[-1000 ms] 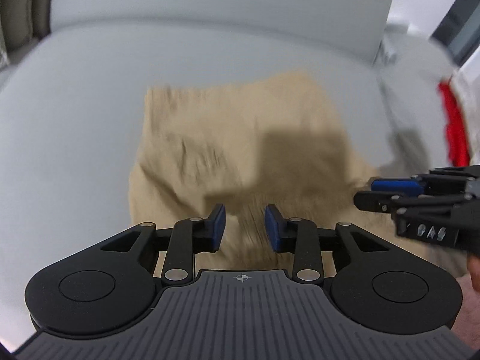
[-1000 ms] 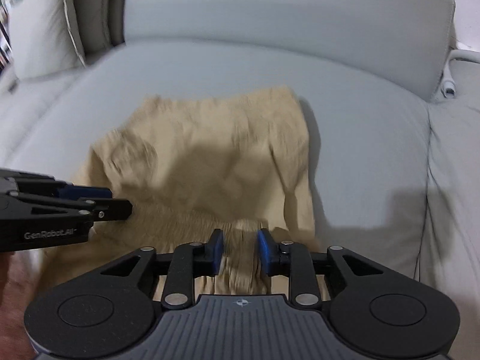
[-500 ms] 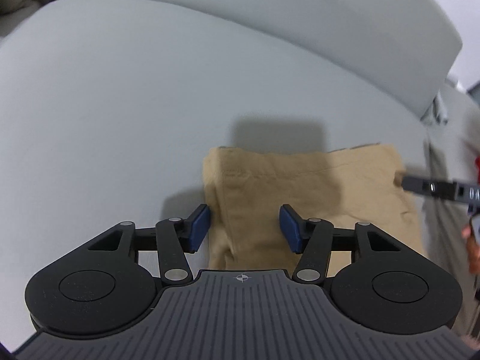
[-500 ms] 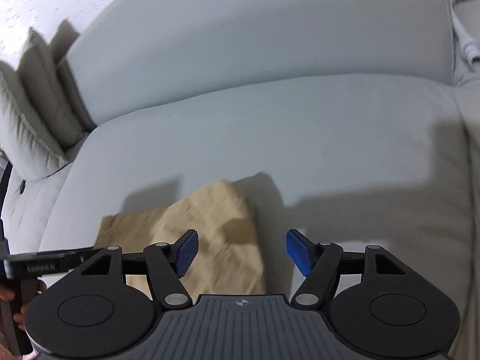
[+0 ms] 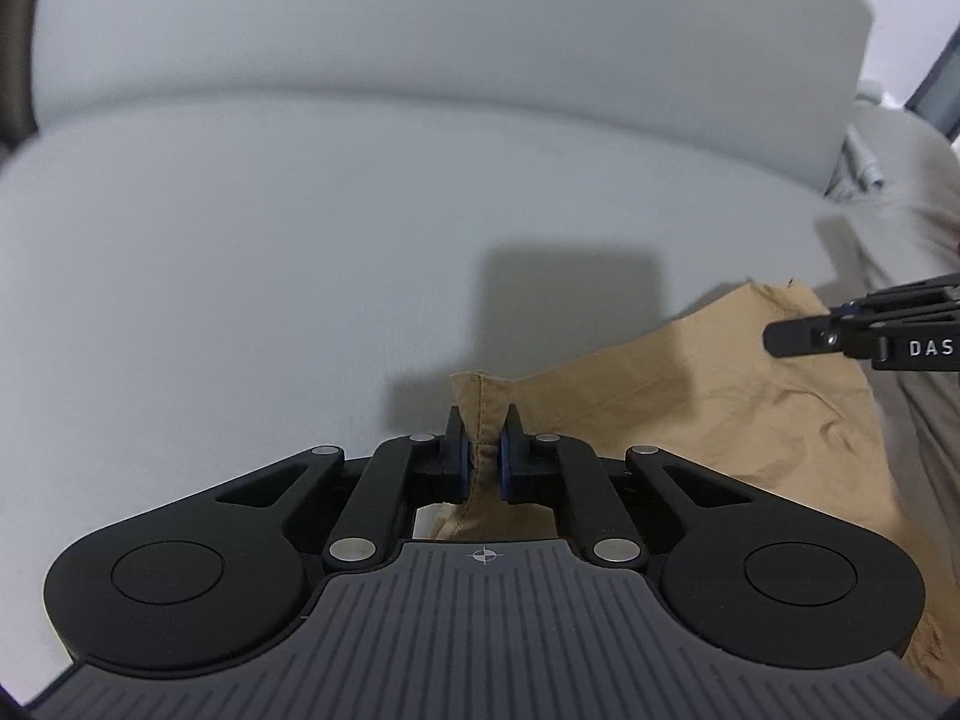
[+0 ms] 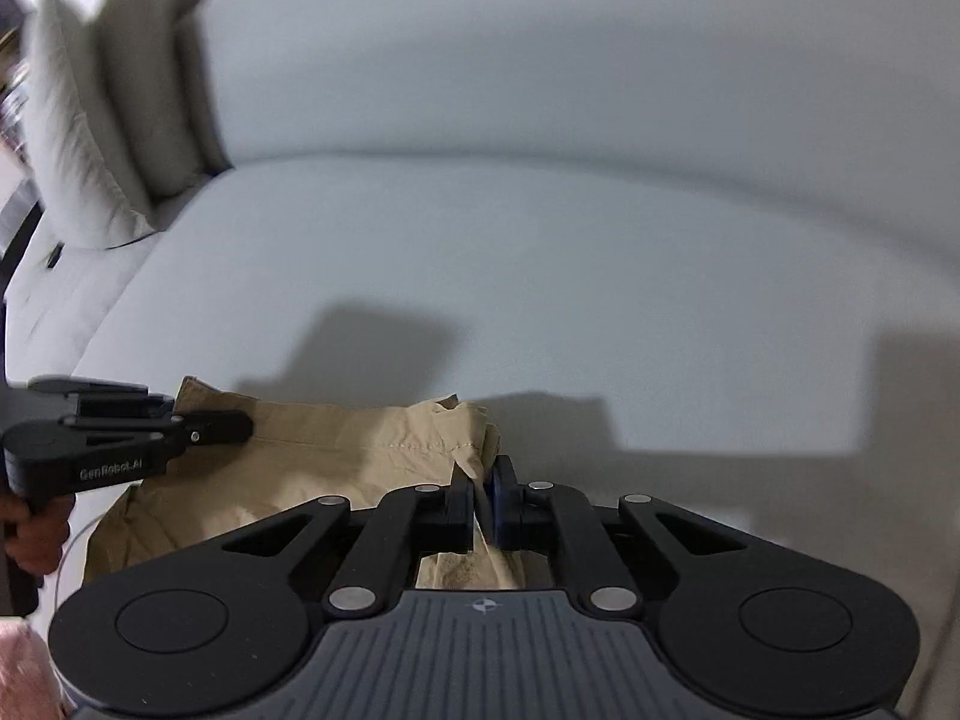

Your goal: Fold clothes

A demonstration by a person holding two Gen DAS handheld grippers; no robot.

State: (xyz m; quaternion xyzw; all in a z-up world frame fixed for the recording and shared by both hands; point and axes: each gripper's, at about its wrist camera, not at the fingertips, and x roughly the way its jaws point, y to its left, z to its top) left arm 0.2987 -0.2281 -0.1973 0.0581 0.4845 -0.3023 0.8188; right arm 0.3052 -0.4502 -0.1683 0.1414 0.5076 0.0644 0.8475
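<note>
Both tongs, wide half a second ago, are closing: our left tongs pinch one far corner of the tan garment, our right tongs the other. Soft, light cloth on the sofa seat; hemmed corners hold best.

Home living room. Pale grey upholstered sofa fills both views: broad seat cushion, padded backrest behind it. Loose throw pillows lean at the sofa's far end. Soft domestic furnishing throughout.
</note>
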